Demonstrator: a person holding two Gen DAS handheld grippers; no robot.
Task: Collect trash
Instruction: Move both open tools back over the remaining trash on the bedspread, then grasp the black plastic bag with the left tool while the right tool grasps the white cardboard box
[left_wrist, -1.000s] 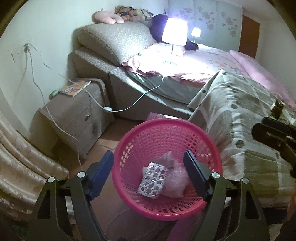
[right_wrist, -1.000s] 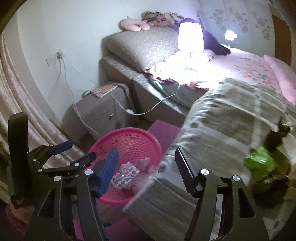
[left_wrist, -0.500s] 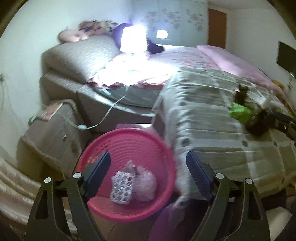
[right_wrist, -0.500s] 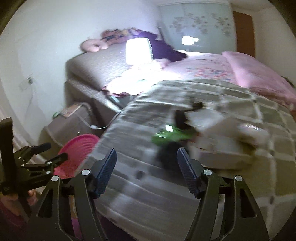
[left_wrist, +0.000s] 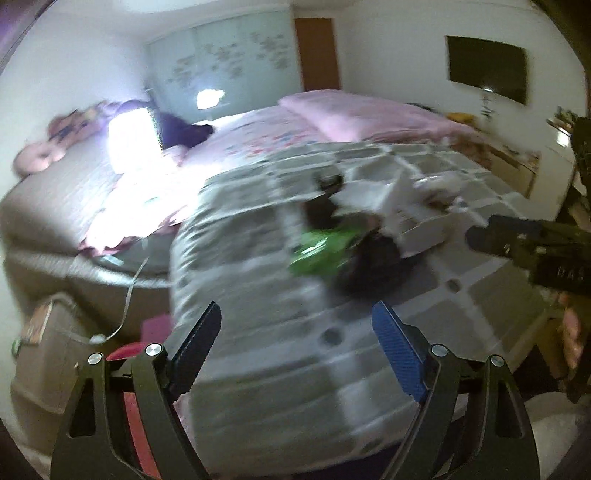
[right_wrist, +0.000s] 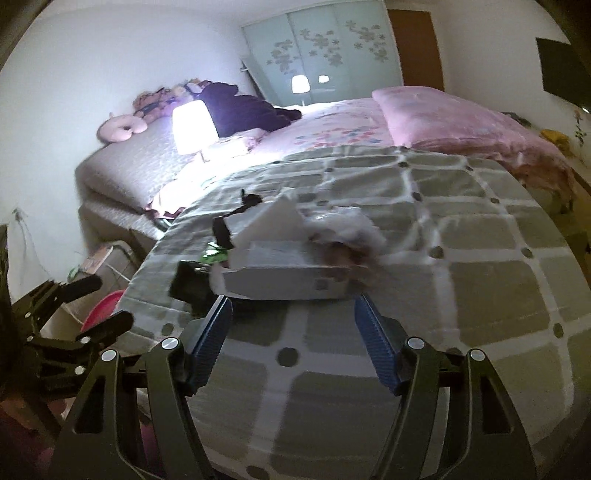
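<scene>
White box (right_wrist: 284, 280) lies just beyond the right gripper's (right_wrist: 293, 325) spread fingers (right_wrist: 373, 332).

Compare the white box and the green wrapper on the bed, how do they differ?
The white box is large, rigid and flat-sided; the green wrapper is small, crumpled and shiny. The box lies nearest the right claw, right in front of its open fingers; the wrapper sits behind the box's left end, mostly hidden from that view. Both rest in the same trash pile on the checked blanket, ungrasped.
</scene>
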